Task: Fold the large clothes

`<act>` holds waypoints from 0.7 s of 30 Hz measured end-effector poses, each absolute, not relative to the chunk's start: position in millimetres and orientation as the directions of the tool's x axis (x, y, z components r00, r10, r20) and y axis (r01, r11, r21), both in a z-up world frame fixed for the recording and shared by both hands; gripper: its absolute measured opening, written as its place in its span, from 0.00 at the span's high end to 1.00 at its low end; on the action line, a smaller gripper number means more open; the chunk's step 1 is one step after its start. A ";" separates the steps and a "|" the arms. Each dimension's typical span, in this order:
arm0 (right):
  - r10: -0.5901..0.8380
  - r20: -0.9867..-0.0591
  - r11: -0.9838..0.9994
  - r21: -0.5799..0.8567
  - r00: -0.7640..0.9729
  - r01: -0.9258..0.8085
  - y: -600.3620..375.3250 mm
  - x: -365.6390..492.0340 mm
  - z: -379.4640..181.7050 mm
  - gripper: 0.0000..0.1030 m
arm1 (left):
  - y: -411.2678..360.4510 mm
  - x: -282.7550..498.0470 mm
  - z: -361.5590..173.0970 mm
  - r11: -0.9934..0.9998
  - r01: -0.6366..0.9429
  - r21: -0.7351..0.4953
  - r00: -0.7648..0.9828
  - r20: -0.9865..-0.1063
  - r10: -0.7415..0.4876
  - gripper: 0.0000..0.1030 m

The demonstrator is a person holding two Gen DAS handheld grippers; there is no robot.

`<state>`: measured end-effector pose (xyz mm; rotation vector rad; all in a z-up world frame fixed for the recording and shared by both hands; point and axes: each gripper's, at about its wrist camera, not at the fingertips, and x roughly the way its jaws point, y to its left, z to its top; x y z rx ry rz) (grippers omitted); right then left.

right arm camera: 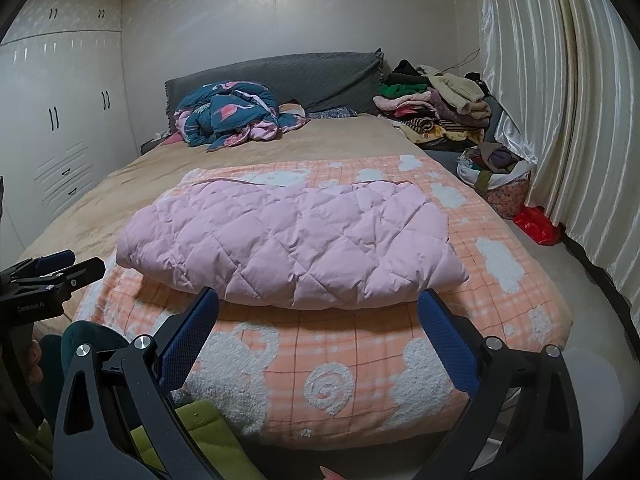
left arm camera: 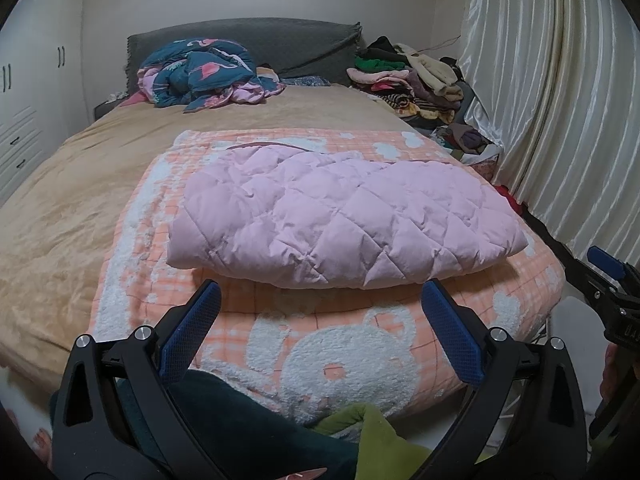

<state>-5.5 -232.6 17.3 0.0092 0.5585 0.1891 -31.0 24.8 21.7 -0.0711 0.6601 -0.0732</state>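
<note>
Two hand-held grippers at lower frame: left hand-held gripper [left arm camera: 320, 292] and right hand-held gripper [right arm camera: 318, 300], both spread wide, holding nothing, just short of the bed edge. Beyond them, centre frame, the pink quilted jacket [left arm camera: 340, 216] lies folded into a compact block on the orange blanket [left arm camera: 360, 344]. This garment looks done. Upper right, a clothes pile [left arm camera: 404, 80] probably remains.

Underside of pink quilted jacket [left arm camera: 340, 216] hidden against orange blanket [left arm camera: 280, 320]. Near bed edge covered by that blanket. Right gripper [left arm camera: 612, 276] cropped at frame's right edge.
</note>
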 end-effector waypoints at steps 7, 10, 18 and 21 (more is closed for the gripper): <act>0.175 -0.518 0.983 0.049 0.837 -0.175 -231.4 -6.3 16.7 0.04 | 24.6 -31.6 20.9 0.994 0.049 -0.102 0.785 -0.612 -0.101 0.09; 0.177 -0.523 0.983 0.052 0.834 -0.176 -230.9 -6.6 15.9 0.04 | 25.2 -32.0 21.0 0.993 0.046 -0.105 0.786 -0.610 -0.101 0.09; 0.178 -0.524 0.983 0.051 0.833 -0.178 -227.8 -8.5 16.2 0.04 | 24.3 -31.9 20.0 0.994 0.041 -0.101 0.786 -0.611 -0.095 0.09; 0.177 -0.526 0.983 0.051 0.832 -0.177 -227.5 -8.8 15.4 0.04 | 24.6 -32.3 19.8 0.994 0.039 -0.101 0.786 -0.611 -0.093 0.09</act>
